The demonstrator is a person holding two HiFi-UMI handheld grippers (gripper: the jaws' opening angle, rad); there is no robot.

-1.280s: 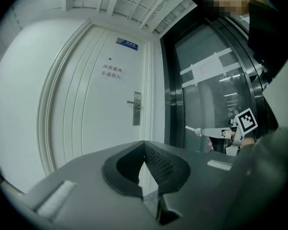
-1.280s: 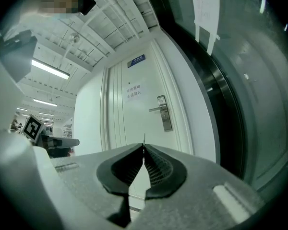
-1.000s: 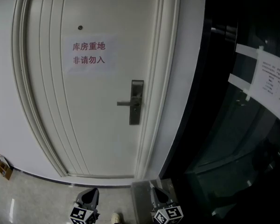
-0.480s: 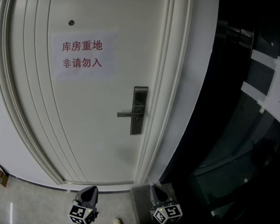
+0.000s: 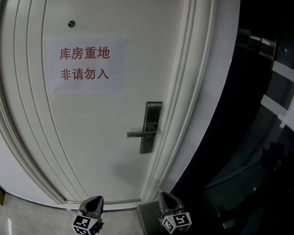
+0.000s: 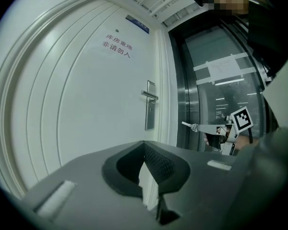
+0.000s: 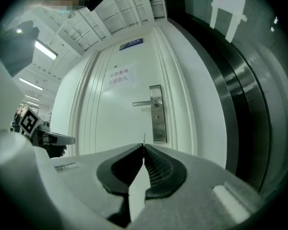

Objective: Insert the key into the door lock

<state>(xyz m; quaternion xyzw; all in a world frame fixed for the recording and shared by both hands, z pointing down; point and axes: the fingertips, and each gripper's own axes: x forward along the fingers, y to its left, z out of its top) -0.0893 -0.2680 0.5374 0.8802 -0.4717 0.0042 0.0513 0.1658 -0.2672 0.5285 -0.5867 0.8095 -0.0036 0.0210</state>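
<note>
1. The key sits pinched in the right gripper, its fingers closed flat on it; the blade juts straight out past the tips, level, its long axis running along the fingers and aimed at the door.
2. The door lock, a tall steel plate at the door's right edge, stands ahead of the key and well apart from it; the keyhole, a small dark spot under the handle, lies a little up and to the right of the blade tip as the right gripper view frames it; judged from that, the coming move is a forward reach with a slight lift and a shift to the right.
3. The right hand is the one placed to act; the left gripper hangs beside it, fingers closed together on nothing.
4. The left gripper view alone gives the key side-on; the right gripper view shows it only as a thin edge-on sliver, but alone shows the keyhole; the head view takes in the lock plate, the handle and the paper notice, yet of the grippers only their marker cubes, and no key.
</note>
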